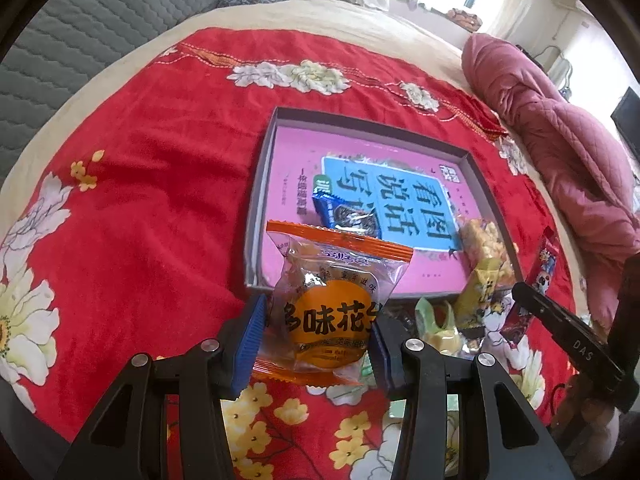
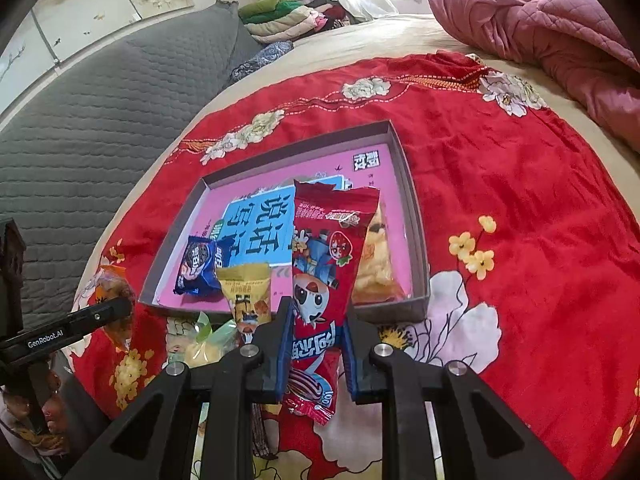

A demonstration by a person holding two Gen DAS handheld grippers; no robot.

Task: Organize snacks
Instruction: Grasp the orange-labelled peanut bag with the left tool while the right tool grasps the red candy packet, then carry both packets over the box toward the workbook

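Observation:
My left gripper [image 1: 318, 322] is shut on an orange peanut packet [image 1: 332, 300] and holds it just in front of the shallow grey box [image 1: 256, 184]. My right gripper [image 2: 316, 344] is shut on a red strawberry snack packet [image 2: 324, 264], held over the box's [image 2: 416, 216] near edge. The box has a pink book as its floor and holds a blue cookie packet [image 1: 344, 216] [image 2: 204, 264] and a clear packet of yellow puffed snack [image 1: 486, 248] [image 2: 378, 264]. A yellow packet [image 2: 248, 296] and a green one [image 2: 212, 340] lie in front of the box.
Everything sits on a red flowered blanket [image 1: 140, 200] on a bed. A pink quilt [image 2: 540, 28] is bunched at the far right. A grey quilted headboard [image 2: 100, 120] runs along the left, with folded clothes [image 2: 288, 12] at the far end.

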